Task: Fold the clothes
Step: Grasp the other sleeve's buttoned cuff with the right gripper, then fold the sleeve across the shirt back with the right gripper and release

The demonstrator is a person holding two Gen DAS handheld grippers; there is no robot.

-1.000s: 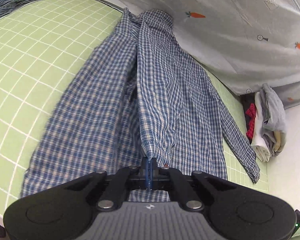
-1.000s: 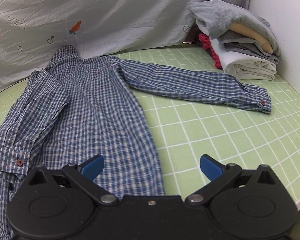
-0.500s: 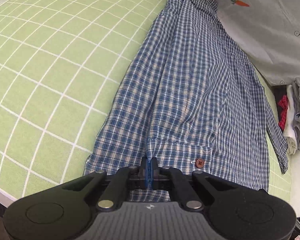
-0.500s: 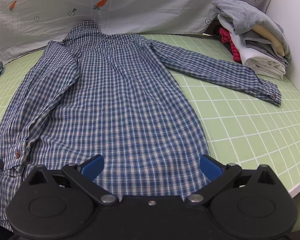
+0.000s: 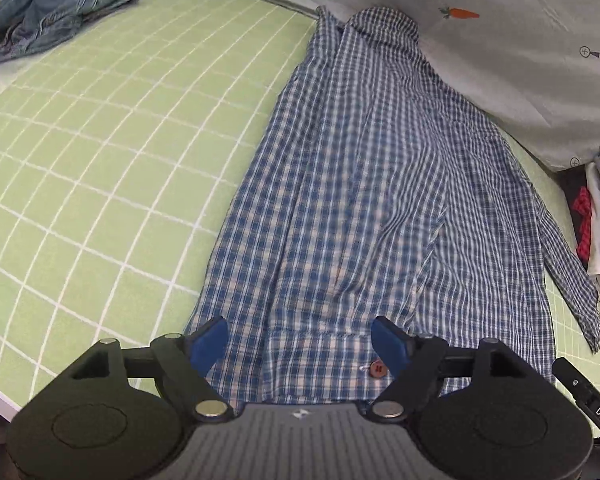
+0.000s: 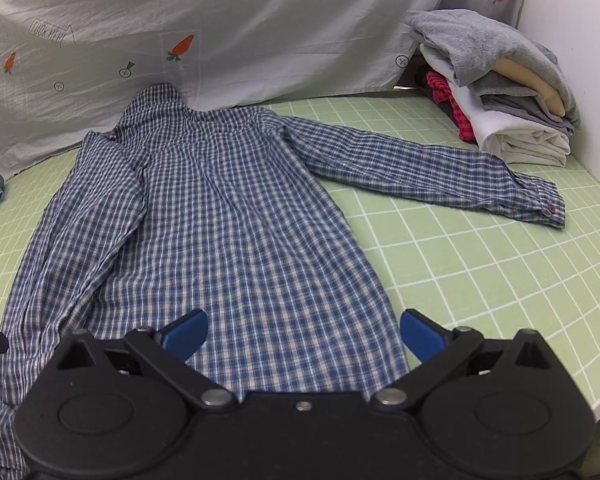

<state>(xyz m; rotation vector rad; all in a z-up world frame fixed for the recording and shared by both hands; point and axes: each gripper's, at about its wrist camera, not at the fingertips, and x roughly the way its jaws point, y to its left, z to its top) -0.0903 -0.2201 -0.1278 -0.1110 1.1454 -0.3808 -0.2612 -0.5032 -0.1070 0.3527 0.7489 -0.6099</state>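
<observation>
Plaid shirt (image 6: pixel 228 216) long axis runs away; unfolded sleeve (image 6: pixel 428 168) lies right, nearer right gripper (image 6: pixel 304 334), wide open, empty. Left gripper (image 5: pixel 300 340) just opened, cuff released.

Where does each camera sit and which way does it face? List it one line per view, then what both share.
Left wrist: rides the left gripper, looking down over the folded-in cuff and up the plaid shirt toward its collar; only the open jaws show, which have just let the cuff go.
Right wrist: rides the right gripper, over the shirt's hem, facing the outstretched sleeve and the stack of folded clothes; open, empty jaws show.
Shared: shirt, green grid mat, carrot-print sheet, clothes stack.
</observation>
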